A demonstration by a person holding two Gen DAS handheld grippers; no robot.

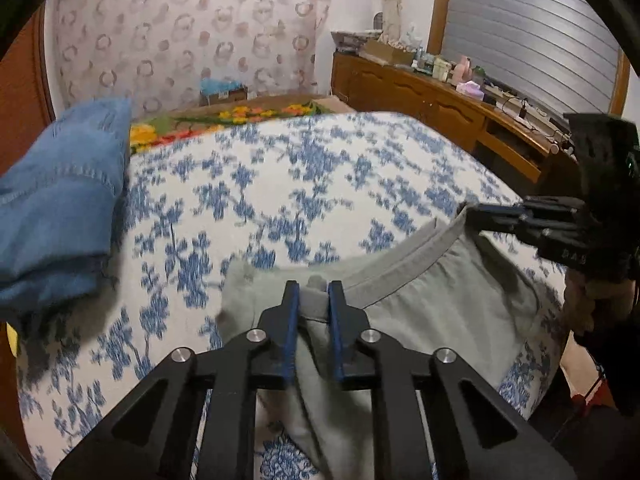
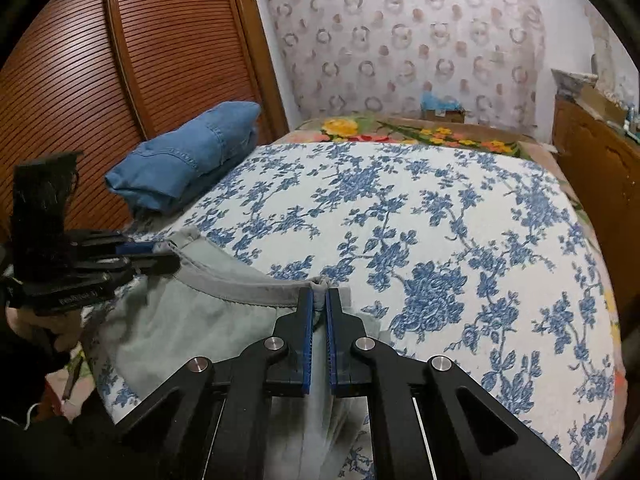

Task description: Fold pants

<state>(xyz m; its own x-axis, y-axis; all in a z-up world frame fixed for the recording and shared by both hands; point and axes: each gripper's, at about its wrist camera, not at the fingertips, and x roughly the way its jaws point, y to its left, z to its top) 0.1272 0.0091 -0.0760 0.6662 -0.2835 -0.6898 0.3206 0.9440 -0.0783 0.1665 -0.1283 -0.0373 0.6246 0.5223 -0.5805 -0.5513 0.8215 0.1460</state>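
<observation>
Left wrist view, nearest first: the left hand-held gripper (image 1: 314, 286) stands with its blue pads nearly together, pinching a bunched fold of the grey-green pants (image 1: 420, 312) at one end of the waistband. The pants lie at the near edge of the bed (image 1: 280, 184), their waistband curving across to the right hand-held gripper (image 1: 474, 216), which enters from the right and clamps the other end. Pale lettering on that gripper's body is too blurred to read with confidence.

Right wrist view: the right hand-held gripper (image 2: 319, 294) has its blue pads pressed together on a thin gather of the waistband, the cloth of the pants (image 2: 192, 320) hanging down between the fingers. The left hand-held gripper (image 2: 160, 256) shows at the left edge, gripping the waistband's far end; white print on its body cannot be made out.

Only the right wrist view shows the slatted brown wardrobe doors (image 2: 132, 60) at the left of the bed. Only the left wrist view shows the grey roller shutter (image 1: 532, 28) and the full run of the cluttered wooden sideboard (image 1: 432, 96) below it.

Surface: a white bedcover printed with blue flowers. Folded blue denim (image 2: 192, 156) rests on it by the wardrobe. Farther back lies a blanket with yellow and orange flowers (image 2: 420, 130), then a wall hanging of pale ring patterns (image 2: 400, 40).
</observation>
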